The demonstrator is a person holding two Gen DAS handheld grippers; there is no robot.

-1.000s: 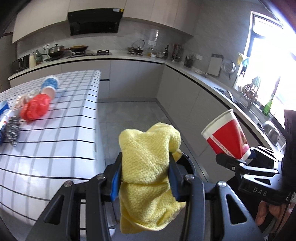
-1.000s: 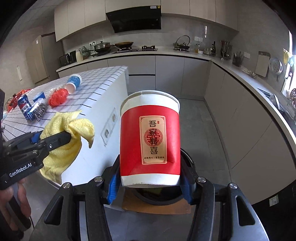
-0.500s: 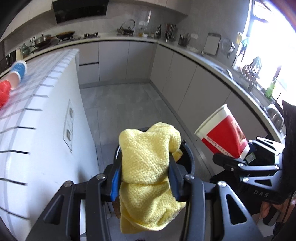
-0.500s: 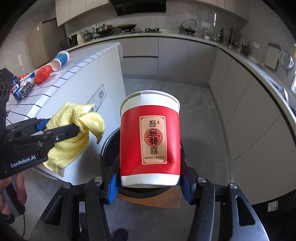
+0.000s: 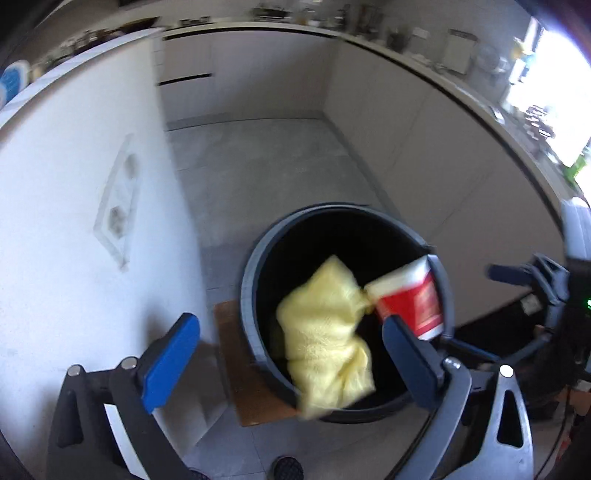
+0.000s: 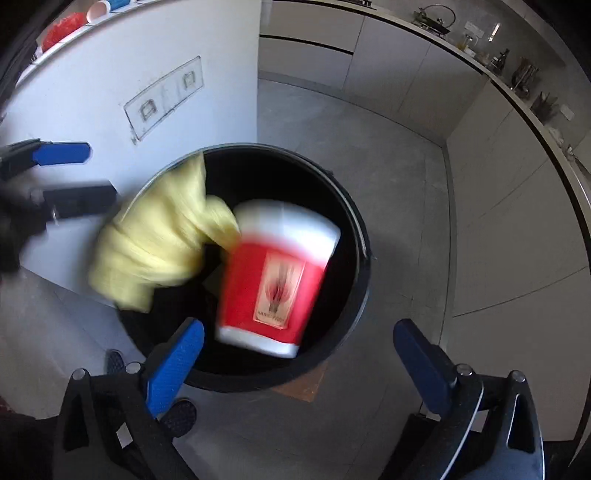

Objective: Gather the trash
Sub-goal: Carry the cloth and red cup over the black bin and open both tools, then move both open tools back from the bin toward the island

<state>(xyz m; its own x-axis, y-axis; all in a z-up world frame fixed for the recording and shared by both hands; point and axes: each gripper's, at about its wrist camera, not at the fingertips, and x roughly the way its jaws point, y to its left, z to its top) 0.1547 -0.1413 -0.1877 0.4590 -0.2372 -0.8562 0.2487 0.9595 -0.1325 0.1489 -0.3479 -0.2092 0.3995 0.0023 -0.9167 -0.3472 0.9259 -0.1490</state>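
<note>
A yellow cloth [image 5: 327, 338] and a red paper cup [image 5: 408, 301] are blurred in mid-fall over the mouth of a round dark trash bin [image 5: 251, 280] on the floor. My left gripper [image 5: 291, 354] is open and empty above the bin. My right gripper [image 6: 299, 354] is open and empty too; the cup [image 6: 275, 278] and cloth [image 6: 155, 243] drop just ahead of it into the bin [image 6: 360, 280]. The left gripper also shows in the right wrist view [image 6: 70, 173], at the bin's left.
The bin stands on a brown board [image 5: 243, 373] beside the white island wall with sockets [image 5: 118, 206]. Grey floor [image 5: 258, 162] runs between island and cabinets [image 6: 509, 206]. Red and blue items lie on the island top [image 6: 62, 27].
Both grippers have tilted down over the bin and opened. The yellow cloth and the red cup have left the jaws and are falling into the bin.
</note>
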